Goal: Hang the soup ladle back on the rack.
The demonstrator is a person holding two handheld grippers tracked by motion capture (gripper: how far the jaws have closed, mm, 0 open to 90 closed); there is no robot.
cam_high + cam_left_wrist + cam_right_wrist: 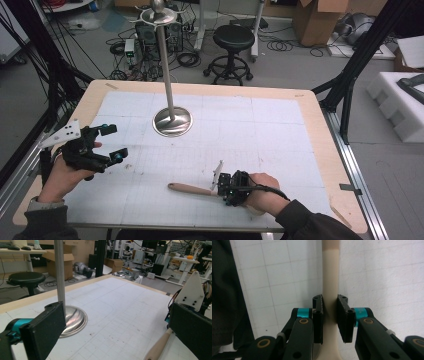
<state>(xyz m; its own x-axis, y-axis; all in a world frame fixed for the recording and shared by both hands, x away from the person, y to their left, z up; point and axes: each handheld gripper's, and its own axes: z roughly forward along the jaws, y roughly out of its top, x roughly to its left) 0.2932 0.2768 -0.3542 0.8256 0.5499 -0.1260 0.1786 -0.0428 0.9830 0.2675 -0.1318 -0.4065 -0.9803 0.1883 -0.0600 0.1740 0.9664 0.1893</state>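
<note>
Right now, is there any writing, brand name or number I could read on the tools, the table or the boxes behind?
None can be read.
The table mat carries only grid lines.
The wooden handle, metal stand and both grippers bear no lettering.
The cardboard boxes are too small and blurred to tell.

High view looks down over the table (300,150); both gripper views sit low, sharing its gridded mat (120,315).

Surface (280,125) is showing white with a fine grey grid, edged in pale wood. Between the right gripper (330,315) fingers (318,317), the utensil handle (330,277) is showing cream, turning light tan beyond them. Fingers are presenting black with teal collars. Beyond the left gripper (107,145) fingers, the stand (172,121) is gleaming silver.
</note>
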